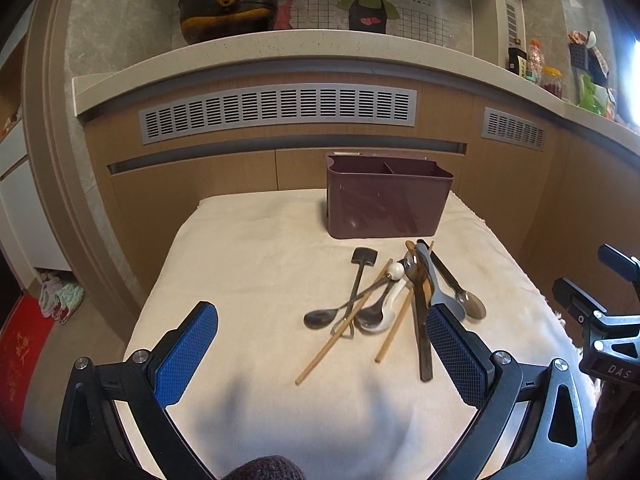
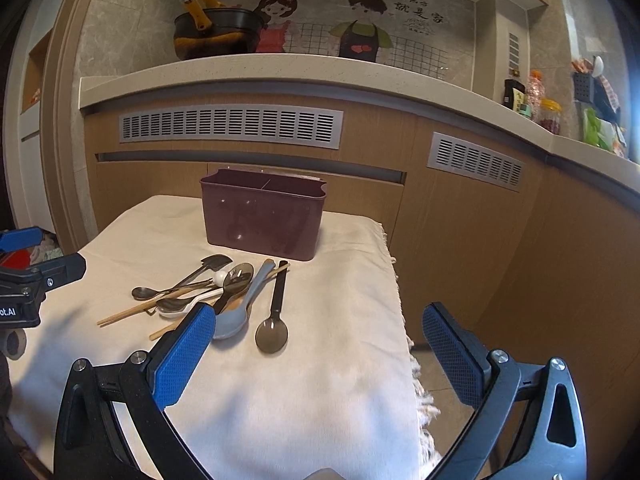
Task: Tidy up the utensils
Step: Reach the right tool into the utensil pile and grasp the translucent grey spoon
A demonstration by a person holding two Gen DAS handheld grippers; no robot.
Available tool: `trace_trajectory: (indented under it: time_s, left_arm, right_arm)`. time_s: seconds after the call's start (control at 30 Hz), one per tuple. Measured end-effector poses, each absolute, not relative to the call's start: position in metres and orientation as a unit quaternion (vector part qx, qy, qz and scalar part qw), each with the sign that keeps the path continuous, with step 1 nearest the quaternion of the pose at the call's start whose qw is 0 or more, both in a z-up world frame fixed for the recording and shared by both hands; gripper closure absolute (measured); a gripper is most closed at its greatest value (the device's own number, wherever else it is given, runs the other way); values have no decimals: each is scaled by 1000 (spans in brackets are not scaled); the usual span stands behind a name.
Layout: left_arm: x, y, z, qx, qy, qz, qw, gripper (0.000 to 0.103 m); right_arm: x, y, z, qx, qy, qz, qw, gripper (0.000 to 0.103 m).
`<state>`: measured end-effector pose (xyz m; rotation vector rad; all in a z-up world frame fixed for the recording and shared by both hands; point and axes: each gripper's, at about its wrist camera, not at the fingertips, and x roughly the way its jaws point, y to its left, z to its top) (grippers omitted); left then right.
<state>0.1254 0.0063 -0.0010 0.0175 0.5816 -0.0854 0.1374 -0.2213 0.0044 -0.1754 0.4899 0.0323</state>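
Spoons point(image 1: 384, 312) and chopsticks point(image 1: 340, 340) lie heaped on the cream cloth point(image 1: 248, 264), just in front of the maroon holder point(image 1: 388, 204). Left gripper point(image 1: 322, 354) and right gripper point(image 2: 318, 356) both hover over the cloth, jaws wide and holding nothing.

A home kitchen: a pale stone counter point(image 2: 280, 70) carries a black wok point(image 2: 218, 34) and bottled condiments point(image 2: 534, 96), the tiled wall shows a cartoon couple in aprons point(image 1: 366, 6), wood cabinets have grey vents point(image 1: 276, 112), and spoons point(image 2: 224, 296) lie on a cloth-covered desk point(image 2: 320, 380).
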Motion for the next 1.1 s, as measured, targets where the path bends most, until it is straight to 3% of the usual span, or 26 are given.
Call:
trace_trajectory:
  time_s: [0.6,0.67,0.73,0.83,1.07,1.1]
  left_arm:
    - [211,78,-26,-18,310,11,950,0]
    - [212,87,-28,-24,310,12,950,0]
    - [213,96,-31,-39,312,9,949,0]
    - [213,105,-35,-50,319,5,946,0]
    - [208,115,-40,-69,324,-2,944,0]
    - [208,117,-40,-73,325,-4,943,0]
  right_arm:
    - [250,-153,-46,-115,360,67,923,3]
    - [259,-145,-49,-114,371,66,919,13]
    - [268,-138,-54,-112,388,66,913,33]
    - [280,-131,-64,-107,419,62,900,48]
    - [287,-129,-72,-108,440,53,890,54]
    - [287,-129,-72,-108,440,54,890,60]
